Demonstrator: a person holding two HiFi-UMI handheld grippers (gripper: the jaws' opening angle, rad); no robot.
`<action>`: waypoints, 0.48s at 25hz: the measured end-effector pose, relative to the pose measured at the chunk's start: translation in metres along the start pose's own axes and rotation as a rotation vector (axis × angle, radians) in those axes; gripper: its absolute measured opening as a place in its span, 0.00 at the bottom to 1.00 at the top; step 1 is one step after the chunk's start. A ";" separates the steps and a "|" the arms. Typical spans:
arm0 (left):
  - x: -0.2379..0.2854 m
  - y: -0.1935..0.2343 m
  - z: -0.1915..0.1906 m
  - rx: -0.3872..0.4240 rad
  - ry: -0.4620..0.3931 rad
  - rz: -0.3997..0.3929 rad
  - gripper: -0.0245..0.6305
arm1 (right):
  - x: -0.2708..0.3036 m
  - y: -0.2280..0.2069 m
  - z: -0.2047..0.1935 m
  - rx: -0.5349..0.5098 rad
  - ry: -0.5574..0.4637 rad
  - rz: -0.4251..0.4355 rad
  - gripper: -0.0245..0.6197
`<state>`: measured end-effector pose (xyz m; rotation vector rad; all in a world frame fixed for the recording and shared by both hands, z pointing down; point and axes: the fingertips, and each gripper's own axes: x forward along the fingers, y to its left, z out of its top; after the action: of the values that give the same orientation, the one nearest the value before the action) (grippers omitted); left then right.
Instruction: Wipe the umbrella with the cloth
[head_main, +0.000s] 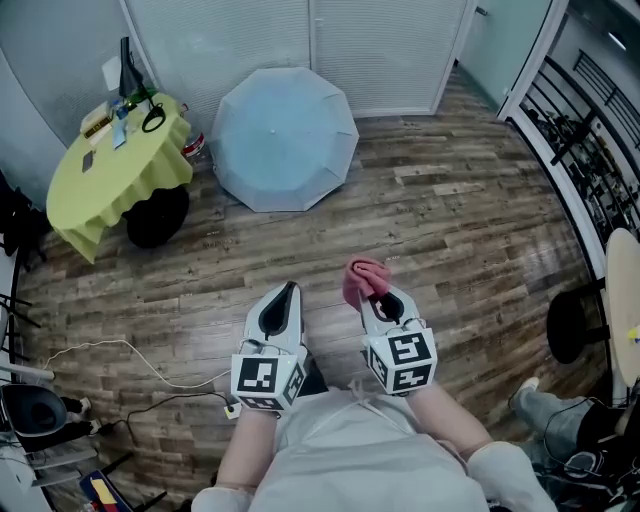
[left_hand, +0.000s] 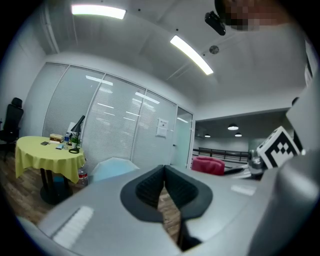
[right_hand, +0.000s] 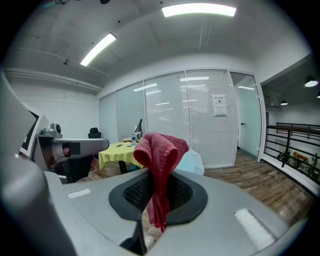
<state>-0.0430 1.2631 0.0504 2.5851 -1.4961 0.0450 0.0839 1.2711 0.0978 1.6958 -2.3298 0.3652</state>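
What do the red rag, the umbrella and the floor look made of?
The cloth looks like matte woven or terry textile: nubby texture, limp folds. The umbrella seems thin, smooth fabric, taut in panels. The floor is wood or wood-look planks, judging by grain and seams.

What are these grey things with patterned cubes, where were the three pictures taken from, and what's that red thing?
A person holds two two-jaw grippers; the cubes belong to them. One picture comes from a camera on the person's head, looking down; the others from cameras riding on each gripper. The right gripper pinches a red cloth. The left gripper is shut, empty. Ahead, an open pale-blue umbrella lies on the wooden floor beside a yellow-covered table.
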 end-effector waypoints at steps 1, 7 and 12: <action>0.008 0.008 0.000 -0.004 0.001 0.001 0.05 | 0.011 -0.001 0.003 0.000 0.001 0.003 0.12; 0.072 0.065 0.002 -0.030 0.016 -0.016 0.05 | 0.094 -0.007 0.027 -0.023 0.020 0.004 0.12; 0.142 0.129 0.026 -0.034 0.011 -0.042 0.05 | 0.178 -0.013 0.059 -0.013 0.041 -0.017 0.12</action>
<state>-0.0850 1.0744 0.0549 2.5839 -1.4264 0.0283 0.0406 1.0879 0.1024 1.6855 -2.2822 0.3765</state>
